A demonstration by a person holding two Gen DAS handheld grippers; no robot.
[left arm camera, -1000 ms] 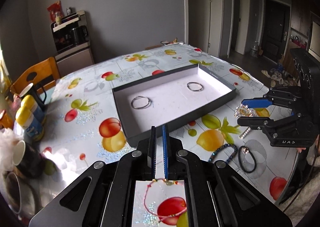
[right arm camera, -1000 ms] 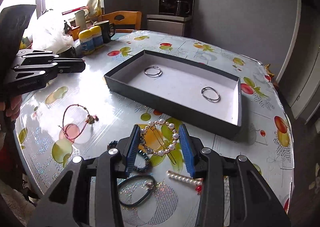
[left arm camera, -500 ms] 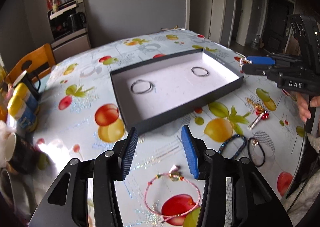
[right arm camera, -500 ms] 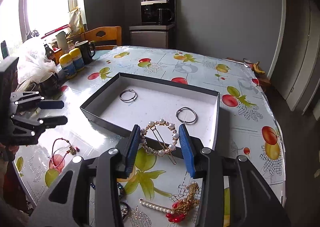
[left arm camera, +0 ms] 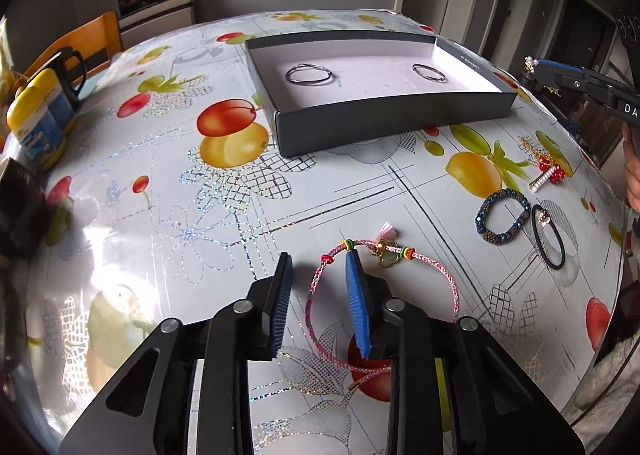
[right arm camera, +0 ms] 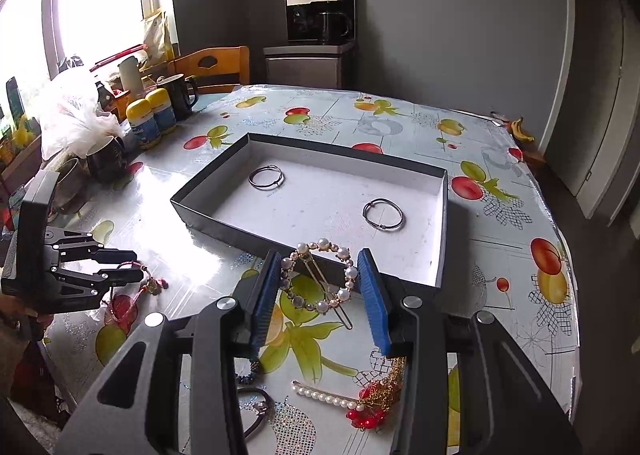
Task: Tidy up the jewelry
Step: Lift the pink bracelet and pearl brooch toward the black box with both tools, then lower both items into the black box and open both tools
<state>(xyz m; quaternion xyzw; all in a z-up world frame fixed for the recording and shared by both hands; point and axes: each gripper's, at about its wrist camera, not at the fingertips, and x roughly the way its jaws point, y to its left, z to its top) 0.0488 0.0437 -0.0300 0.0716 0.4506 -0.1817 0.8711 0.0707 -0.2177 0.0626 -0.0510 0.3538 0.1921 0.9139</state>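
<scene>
A pink cord bracelet [left arm camera: 448, 279] with a tassel charm lies on the fruit-print tablecloth. My left gripper [left arm camera: 318, 255] is low over it and its jaws are closing. The loop's left strand runs between the blue pads, which do not press on it, and the right pad stands inside the loop. My right gripper [right arm camera: 319, 255] is shut on a round pearl hair clip [right arm camera: 348, 273], held above the near wall of the dark shallow box [right arm camera: 224, 215]. Two silver rings [left arm camera: 309, 75] [left arm camera: 429, 73] lie inside the box.
On the cloth by the right gripper lie a blue bead bracelet [left arm camera: 502, 217], a black hair tie [left arm camera: 548, 243], a pearl bar clip [right arm camera: 324, 397] and a red-and-gold piece [right arm camera: 372, 407]. Mugs and yellow-capped bottles [right arm camera: 154, 117] stand at the far left edge by a wooden chair.
My left gripper opened, came down to the pink bracelet and narrowed around its cord. The right gripper carried the pearl clip up from the table toward the box and now holds still.
</scene>
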